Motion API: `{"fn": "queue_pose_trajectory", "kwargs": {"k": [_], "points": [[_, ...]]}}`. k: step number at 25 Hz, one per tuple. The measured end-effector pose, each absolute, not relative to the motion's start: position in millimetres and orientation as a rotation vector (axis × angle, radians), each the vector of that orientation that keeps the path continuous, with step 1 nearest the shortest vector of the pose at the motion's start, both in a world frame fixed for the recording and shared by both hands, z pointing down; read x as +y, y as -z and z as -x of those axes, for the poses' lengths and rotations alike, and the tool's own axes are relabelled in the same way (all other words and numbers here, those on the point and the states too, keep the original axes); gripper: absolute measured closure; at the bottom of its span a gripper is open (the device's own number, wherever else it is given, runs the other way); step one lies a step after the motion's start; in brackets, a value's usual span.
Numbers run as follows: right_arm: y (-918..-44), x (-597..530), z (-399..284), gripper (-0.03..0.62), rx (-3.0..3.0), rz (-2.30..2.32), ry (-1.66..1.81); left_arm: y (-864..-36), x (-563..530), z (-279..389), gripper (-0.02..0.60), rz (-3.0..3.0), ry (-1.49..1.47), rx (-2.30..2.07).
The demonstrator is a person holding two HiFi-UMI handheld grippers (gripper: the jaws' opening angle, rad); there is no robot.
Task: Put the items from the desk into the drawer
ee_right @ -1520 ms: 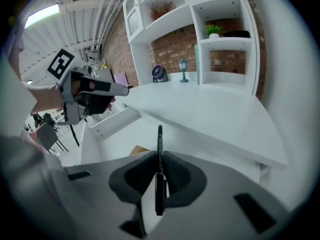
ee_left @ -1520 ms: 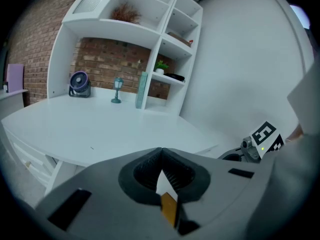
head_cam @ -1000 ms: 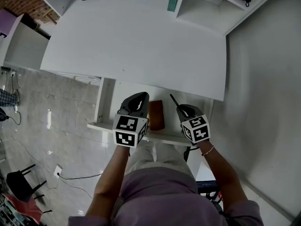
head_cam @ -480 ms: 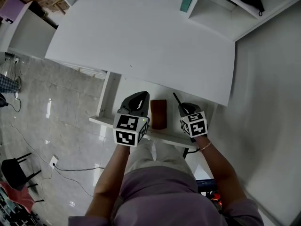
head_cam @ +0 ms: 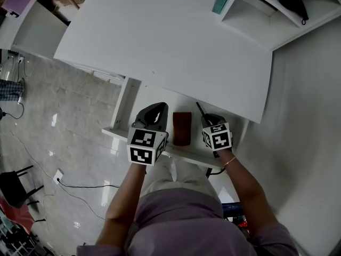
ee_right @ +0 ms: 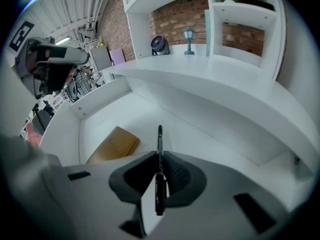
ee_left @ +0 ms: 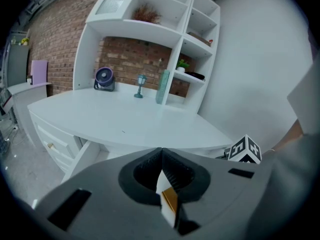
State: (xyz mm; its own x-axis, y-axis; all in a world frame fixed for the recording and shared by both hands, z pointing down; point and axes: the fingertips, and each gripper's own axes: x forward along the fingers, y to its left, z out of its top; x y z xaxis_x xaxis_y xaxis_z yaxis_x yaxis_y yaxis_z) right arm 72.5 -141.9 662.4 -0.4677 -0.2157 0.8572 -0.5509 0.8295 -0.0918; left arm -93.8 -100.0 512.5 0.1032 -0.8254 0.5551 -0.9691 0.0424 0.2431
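My left tongs [head_cam: 155,111] stay where they were, over the front lip of the open drawer [ee_right: 200,134]. They are closed, tips meeting. A white and tan sliver shows in the gap behind the pads, and I cannot tell whether it is something pinched or just the drawer seen through.

Just beside them, toward the middle, the brown notebook [head_cam: 182,128] already lies flat on the drawer floor.

The real change is on the right. My right tongs [head_cam: 209,121], clamped on the black pen [ee_right: 159,144], have sunk from above the drawer down toward its floor. The pen's free end points toward the back of the drawer. I judge the pen is nearly delivered and only a release is left.

For room, bare white floor lies ahead of the pen, between the notebook on its left and the drawer's right side. That looks like enough to lay the pen down apart from the notebook. The table [head_cam: 160,41] overhangs the back of the drawer, so the pen's tip should stay low and short of that edge. The front lip sits right under both tongs, and I should lift clear of it when I withdraw.
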Motion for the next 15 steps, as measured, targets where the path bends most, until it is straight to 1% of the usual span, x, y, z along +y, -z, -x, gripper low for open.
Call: {"fn": "queue_pose_trajectory", "kwargs": {"k": [15], "points": [[-686, -140, -72, 0.546, -1.990, -0.525, -0.435, -517, -92, 106, 0.583, -1.763, -0.306, -1.778]]}}
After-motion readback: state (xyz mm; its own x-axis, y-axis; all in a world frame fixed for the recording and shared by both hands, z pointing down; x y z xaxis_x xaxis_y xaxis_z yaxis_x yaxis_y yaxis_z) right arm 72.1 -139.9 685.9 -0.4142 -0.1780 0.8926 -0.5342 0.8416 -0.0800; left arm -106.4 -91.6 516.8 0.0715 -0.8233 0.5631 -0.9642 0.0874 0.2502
